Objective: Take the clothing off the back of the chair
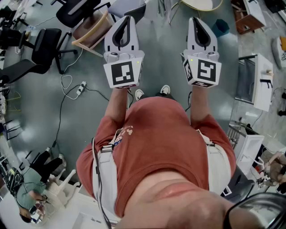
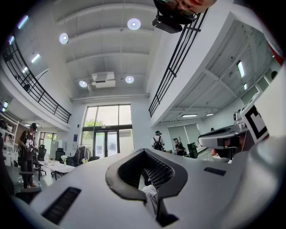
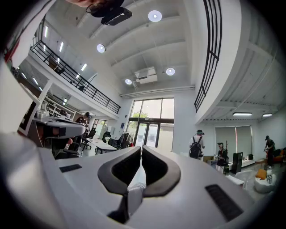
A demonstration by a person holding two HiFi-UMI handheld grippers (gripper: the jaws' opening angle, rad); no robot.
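In the head view both grippers are held out level in front of the person's chest, over the grey floor. My left gripper (image 1: 129,19) has its jaws together with nothing between them, and so does my right gripper (image 1: 197,20). The left gripper view shows its tips (image 2: 145,151) met against the far hall. In the right gripper view the jaws (image 3: 142,147) leave only a thin slit. Just beyond the left gripper stands a wooden-framed chair (image 1: 91,30). A pale cloth-like shape (image 1: 126,6) lies at the top edge; I cannot tell whether it is clothing.
A black office chair (image 1: 44,50) stands at the left. A power strip with its cable (image 1: 81,89) lies on the floor. A white cabinet (image 1: 263,82) is at the right. A seated person (image 1: 30,197) is at the lower left. People stand far off (image 3: 195,145).
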